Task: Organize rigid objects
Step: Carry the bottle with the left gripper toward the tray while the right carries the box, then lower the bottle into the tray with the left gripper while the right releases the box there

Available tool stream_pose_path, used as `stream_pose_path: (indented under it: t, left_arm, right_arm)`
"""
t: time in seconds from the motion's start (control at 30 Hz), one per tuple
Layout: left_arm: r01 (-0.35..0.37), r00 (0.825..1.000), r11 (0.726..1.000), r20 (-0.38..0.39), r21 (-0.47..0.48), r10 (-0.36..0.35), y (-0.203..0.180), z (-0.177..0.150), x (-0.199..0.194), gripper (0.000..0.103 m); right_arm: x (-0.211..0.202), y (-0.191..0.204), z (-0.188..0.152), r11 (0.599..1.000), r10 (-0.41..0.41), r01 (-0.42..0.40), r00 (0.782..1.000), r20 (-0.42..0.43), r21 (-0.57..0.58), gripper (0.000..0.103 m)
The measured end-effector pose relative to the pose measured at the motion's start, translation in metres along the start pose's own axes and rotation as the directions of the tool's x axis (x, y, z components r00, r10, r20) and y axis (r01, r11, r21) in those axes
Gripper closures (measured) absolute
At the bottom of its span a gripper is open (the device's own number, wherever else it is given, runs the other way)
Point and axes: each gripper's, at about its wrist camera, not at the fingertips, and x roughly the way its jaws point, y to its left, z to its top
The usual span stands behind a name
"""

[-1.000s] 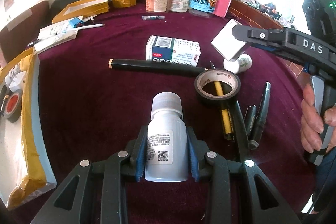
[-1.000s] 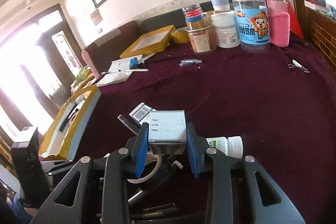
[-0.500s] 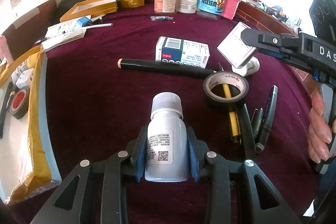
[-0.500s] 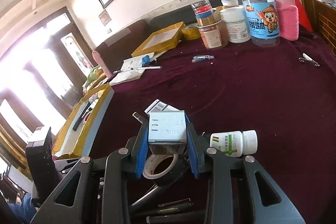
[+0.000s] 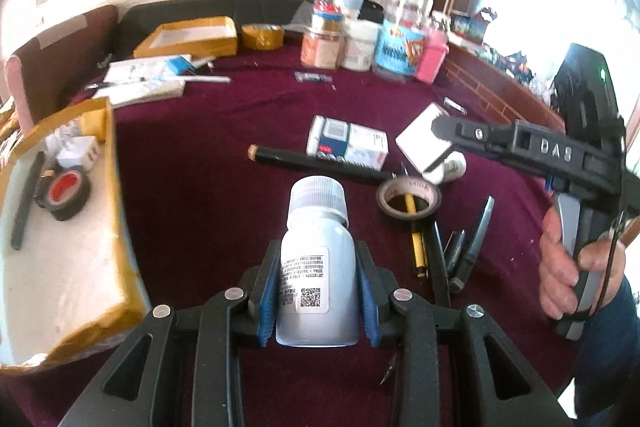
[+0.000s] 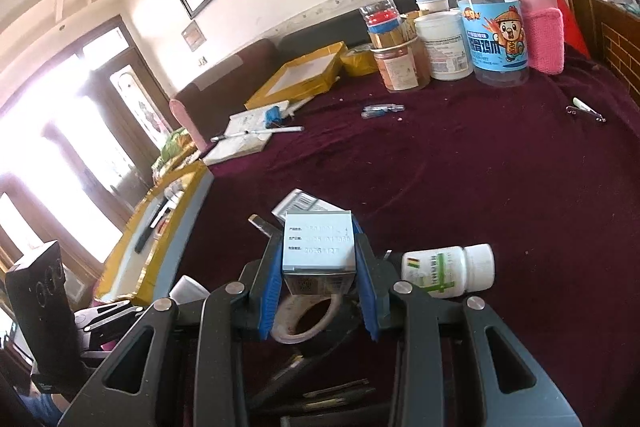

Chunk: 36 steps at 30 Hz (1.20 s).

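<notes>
1. We are holding the left tongs (image 5: 318, 293) clamped on a white bottle (image 5: 318, 267), blue pads pressing its two sides, cap pointing away from us and the bottle lifted clear of the dark red tablecloth (image 5: 208, 195).
2. We are holding the right tongs (image 6: 318, 285) clamped on a small pale box (image 6: 318, 247), which is hanging above a roll of tape (image 6: 306, 319) and a cluster of pens (image 5: 464, 247).
3. We are judging the open tray (image 5: 116, 211) on our left to be the likely home for the bottle, since it is already holding a red-centred tape roll (image 5: 66, 189) and other small things; the task does not name a spot, so this is a guess.
4. We are advising a level, unhurried carry: the bottle is smooth and round, so any roll of the wrist risks it slipping between the pads.
5. We are aiming for the bare white floor of the tray, clearing its yellow rim before lowering.
6. We are keeping the right tongs apart from the left while carrying, so the box is not knocking the second bottle (image 6: 448, 271) lying just beside it.
</notes>
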Motion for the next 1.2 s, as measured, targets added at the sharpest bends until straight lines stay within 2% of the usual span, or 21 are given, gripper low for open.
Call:
stream_pose_path:
  t: [0.17,0.3,0.4,0.53,0.67,0.83,0.9,1.1,1.2]
  left_arm:
    - [-0.031,0.997,0.998,0.067,-0.052,0.035,0.026,0.004,-0.033,0.067]
    - [-0.071,0.989,0.989,0.118,-0.130,0.087,0.061,0.006,-0.057,0.067]
    - [-0.129,0.979,0.971,0.129,-0.200,0.157,0.094,0.001,-0.065,0.067]
    - [-0.193,0.968,0.930,0.093,-0.313,0.232,0.143,-0.011,-0.064,0.067]
    - [-0.259,0.951,0.893,0.065,-0.367,0.302,0.171,-0.026,-0.066,0.067]
    - [-0.289,0.942,0.866,0.040,-0.409,0.333,0.190,-0.040,-0.066,0.067]
    - [-0.295,0.941,0.862,0.033,-0.412,0.337,0.193,-0.042,-0.064,0.067]
    - [-0.300,0.942,0.856,0.013,-0.420,0.336,0.199,-0.047,-0.057,0.067]
    - [-0.315,0.936,0.854,0.013,-0.414,0.352,0.200,-0.046,-0.054,0.067]
  right_arm:
    - [-0.009,0.030,0.000,0.999,0.037,-0.037,0.999,0.016,-0.032,0.070]
    - [-0.008,0.060,0.001,0.993,0.109,-0.109,0.994,-0.017,-0.053,0.070]
    - [-0.002,0.083,0.001,0.986,0.135,-0.138,0.990,-0.047,-0.088,0.070]
    - [0.015,0.121,0.003,0.973,0.183,-0.196,0.977,-0.106,-0.125,0.070]
    - [0.040,0.171,-0.001,0.950,0.216,-0.246,0.963,-0.163,-0.194,0.070]
    - [0.076,0.218,-0.015,0.931,0.196,-0.259,0.950,-0.245,-0.257,0.070]
    - [0.095,0.232,-0.022,0.931,0.173,-0.250,0.943,-0.283,-0.265,0.070]
    - [0.137,0.248,-0.030,0.930,0.110,-0.227,0.922,-0.370,-0.289,0.070]
    - [0.153,0.248,-0.031,0.935,0.082,-0.208,0.915,-0.396,-0.287,0.070]
